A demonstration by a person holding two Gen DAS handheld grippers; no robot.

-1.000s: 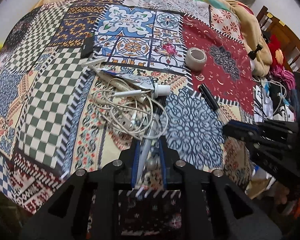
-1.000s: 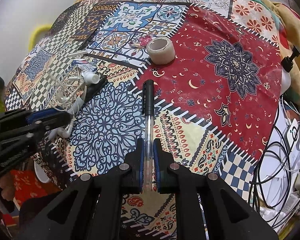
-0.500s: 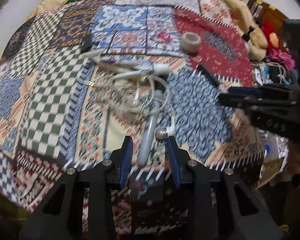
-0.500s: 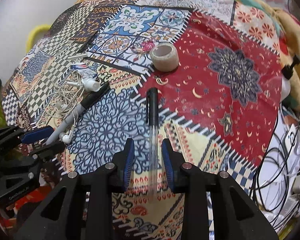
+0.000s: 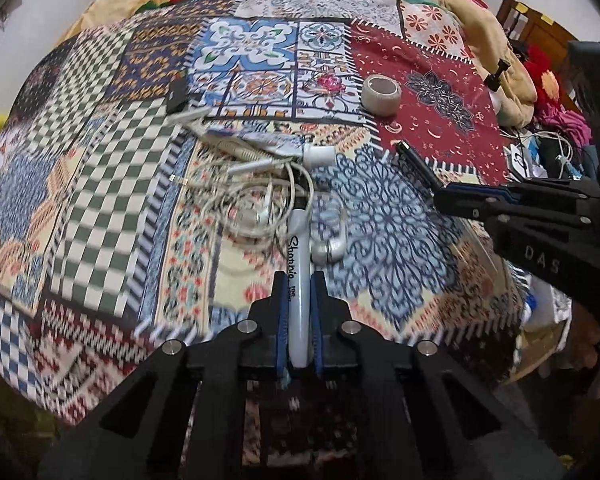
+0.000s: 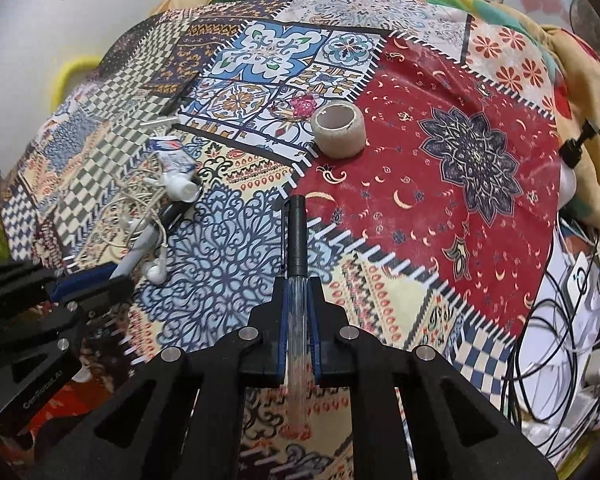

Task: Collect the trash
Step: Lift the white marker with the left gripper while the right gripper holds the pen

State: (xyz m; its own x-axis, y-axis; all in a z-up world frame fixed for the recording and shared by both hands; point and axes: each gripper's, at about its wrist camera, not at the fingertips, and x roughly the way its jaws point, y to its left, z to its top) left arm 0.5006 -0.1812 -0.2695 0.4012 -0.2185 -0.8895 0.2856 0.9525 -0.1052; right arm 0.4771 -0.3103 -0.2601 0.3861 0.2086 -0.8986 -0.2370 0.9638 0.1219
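On the patchwork bedspread (image 5: 100, 200), my left gripper (image 5: 300, 276) is closing, and its pads press on a grey Sharpie marker (image 5: 298, 256). The marker's far end lies under tangled white earphones (image 5: 260, 216). A toothpaste tube (image 5: 268, 144) and a tape roll (image 5: 380, 90) lie further back. My right gripper (image 6: 298, 280) is closing on the clear barrel of a black-capped pen (image 6: 296, 232), which points away along the cloth. In the right wrist view the left gripper (image 6: 116, 276) is at the lower left, with the marker (image 6: 140, 248) in it.
A flat black object (image 5: 177, 94) and a white strip lie behind the earphones. A yellow blanket (image 5: 480, 40) is bunched along the far right edge. Tangled cables and white devices (image 6: 560, 320) lie off the bed's right side, with a wooden chair (image 5: 540, 28) behind.
Half a second ago both grippers' jaws stood apart, the marker and the pen loose between them. Now each pair has shut on its item. The hands have hardly moved.
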